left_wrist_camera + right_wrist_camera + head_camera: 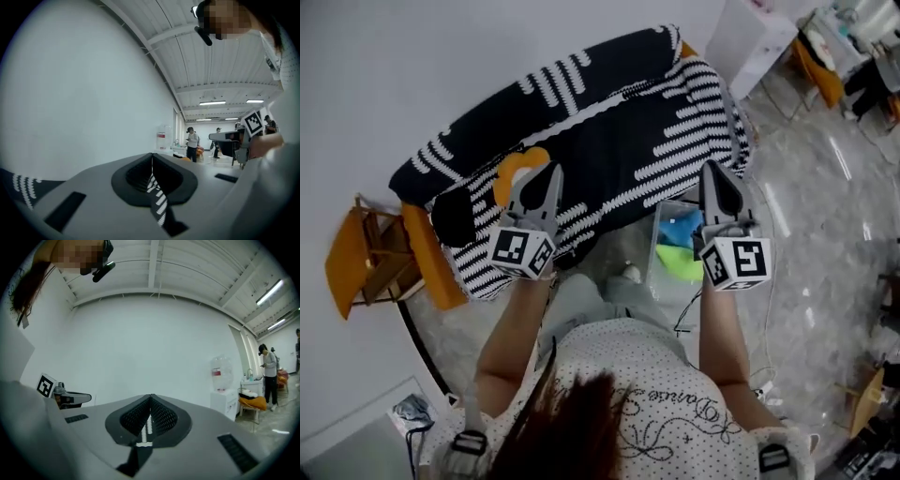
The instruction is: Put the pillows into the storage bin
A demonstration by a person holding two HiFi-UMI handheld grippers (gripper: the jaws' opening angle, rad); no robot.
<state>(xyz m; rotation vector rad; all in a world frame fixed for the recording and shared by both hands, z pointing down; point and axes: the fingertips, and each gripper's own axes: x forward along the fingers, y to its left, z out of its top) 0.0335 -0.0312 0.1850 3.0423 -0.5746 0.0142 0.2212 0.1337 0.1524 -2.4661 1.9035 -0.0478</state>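
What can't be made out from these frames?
Storage bin, head view: right gripper covers its right part; contents read only as blue and green patches.
Orange pillow, head view: mostly behind left gripper.
Both gripper views: mostly wall and ceiling; bin and pillow out of frame.

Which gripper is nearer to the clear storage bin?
Right. The right gripper is over the bin, at its right side; the left gripper is left of it, beside the orange pillow.
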